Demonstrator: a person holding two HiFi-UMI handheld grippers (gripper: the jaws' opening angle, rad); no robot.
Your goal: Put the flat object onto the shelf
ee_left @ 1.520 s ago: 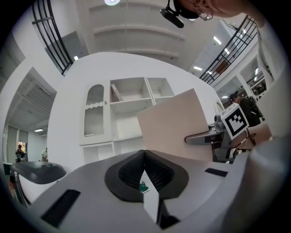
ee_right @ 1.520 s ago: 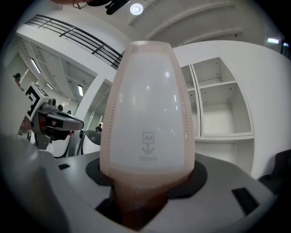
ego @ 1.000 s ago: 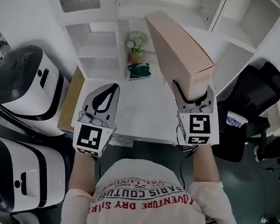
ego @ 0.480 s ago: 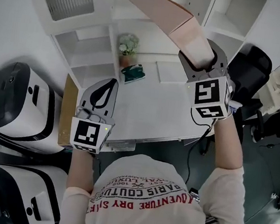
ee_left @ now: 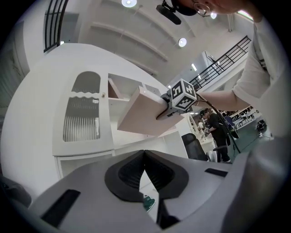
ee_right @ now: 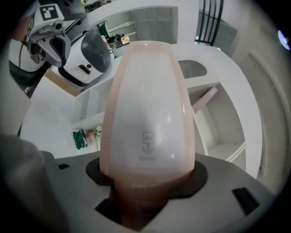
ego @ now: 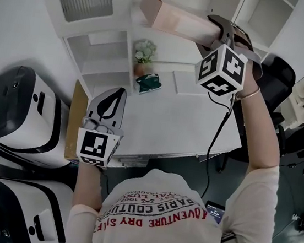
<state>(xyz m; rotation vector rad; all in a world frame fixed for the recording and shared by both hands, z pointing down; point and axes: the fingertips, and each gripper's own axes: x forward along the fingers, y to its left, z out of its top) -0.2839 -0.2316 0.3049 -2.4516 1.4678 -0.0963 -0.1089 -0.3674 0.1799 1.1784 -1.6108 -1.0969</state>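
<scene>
**Ana:** Pink box (ego: 176,21), flat and long. Where is it?

**Ben:** Up in the air, well above the table (ego: 185,122). It lies about level, with its far end at the upper part of the shelf (ego: 102,56). I can't see it resting on any board.

**Ana:** Who has it?

**Ben:** The right tongs (ego: 214,35) are clamped on one short end, pads on the two broad faces. The left tongs (ego: 111,104) are closed on nothing, low over the table's left edge.

**Ana:** How will it handle?

**Ben:** Stiff, I'd say, as it juts straight out with no sag. Probably light too, since one end grip carries it. The top face looks like smooth, glossy plastic, so I'd expect it to be slippery.

**Ana:** Is the end a good place to hold it?

**Ben:** For sliding it in, yes, because the free end leads and the tongs stay outside. The cost is leverage. A long box held by one end could twist or droop in the pads, so it wants a firm, square grip across the middle of that end.
</scene>
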